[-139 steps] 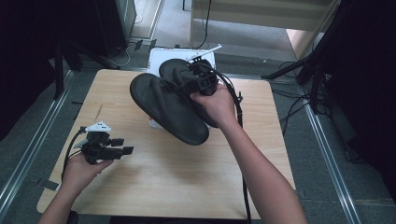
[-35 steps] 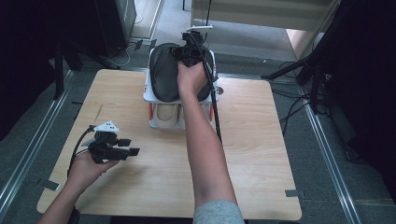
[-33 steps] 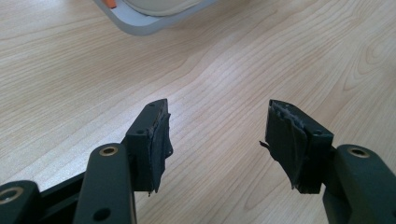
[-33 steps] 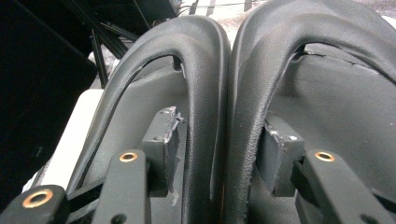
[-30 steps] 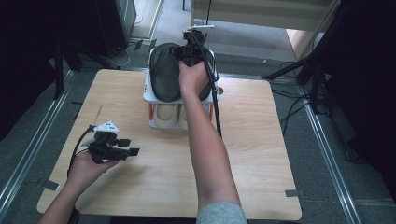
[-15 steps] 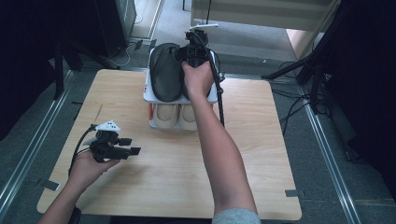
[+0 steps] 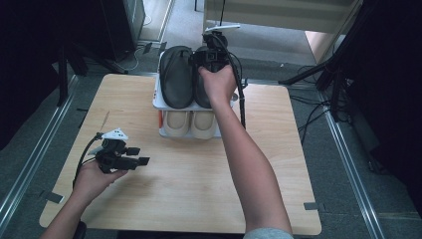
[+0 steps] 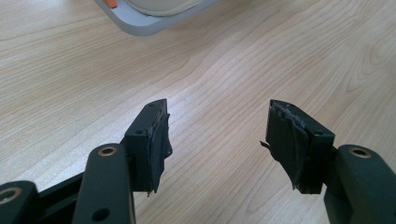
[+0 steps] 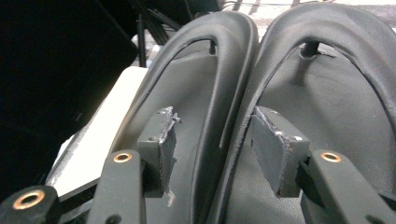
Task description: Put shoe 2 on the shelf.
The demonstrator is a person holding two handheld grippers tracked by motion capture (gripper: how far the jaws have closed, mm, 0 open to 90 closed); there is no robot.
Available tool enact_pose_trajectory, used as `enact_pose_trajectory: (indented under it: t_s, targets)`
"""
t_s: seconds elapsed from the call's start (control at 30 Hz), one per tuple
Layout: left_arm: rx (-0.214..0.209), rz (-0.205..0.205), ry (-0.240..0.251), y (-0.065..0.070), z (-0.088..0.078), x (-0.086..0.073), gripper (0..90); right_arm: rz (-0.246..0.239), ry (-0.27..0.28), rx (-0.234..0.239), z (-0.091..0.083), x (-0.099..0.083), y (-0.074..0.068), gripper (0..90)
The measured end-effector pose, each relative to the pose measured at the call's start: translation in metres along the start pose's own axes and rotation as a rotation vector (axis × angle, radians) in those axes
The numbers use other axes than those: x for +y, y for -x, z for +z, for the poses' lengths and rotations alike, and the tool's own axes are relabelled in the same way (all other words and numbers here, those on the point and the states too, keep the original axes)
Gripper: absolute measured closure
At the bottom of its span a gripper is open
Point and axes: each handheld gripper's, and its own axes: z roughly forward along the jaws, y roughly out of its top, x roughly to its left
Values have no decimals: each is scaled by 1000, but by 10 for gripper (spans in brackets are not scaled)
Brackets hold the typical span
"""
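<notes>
two black flip-flops (image 7: 186, 74) sit side by side on the top tier of the white shoe rack (image 7: 158, 102), at the middle of the table's far edge. a pair of beige shoes (image 7: 190, 123) fills the tier below, toes toward the near edge.

right gripper (image 7: 213, 56) is over the right-hand flip-flop at the rack's far end. in the right gripper view its jaws stand wide, pads hanging above the two inner edges where the soles meet, with a gap on both sides. nothing clamped; the flip-flops rest on the rack by their own weight. i read this as the release step of stowing the pair: placement looks done, grip is let go, hand not yet clear of the rack.

left gripper (image 7: 121, 155) is parked near the table's left edge, well apart from the rack, jaws spread with only bare wood between them in the left gripper view. it holds nothing.

next move, my call: lift the right gripper straight up before pulling back toward the near edge, so the pads don't catch a strap or drag a sole off the shelf. the toe ends overhang the rack's far side a bit, so any nudge that way risks tipping one off the table. watch the trailing cable too; it runs down just beside the rack's right corner.
</notes>
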Motion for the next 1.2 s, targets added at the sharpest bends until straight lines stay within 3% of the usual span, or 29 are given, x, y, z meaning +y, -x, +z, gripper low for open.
enact_pose_trajectory:
  t_s: [0.27,0.7,1.2]
  targets:
    - [1,1,-3,0,0,0,399,-95,-6,46,-12,-1,2,509]
    - [5,2,-9,-1,1,0,397,-141,-54,125,-27,-15,5,506]
    - [12,3,-8,-1,1,-1,395,-204,-51,193,-42,-44,6,499]
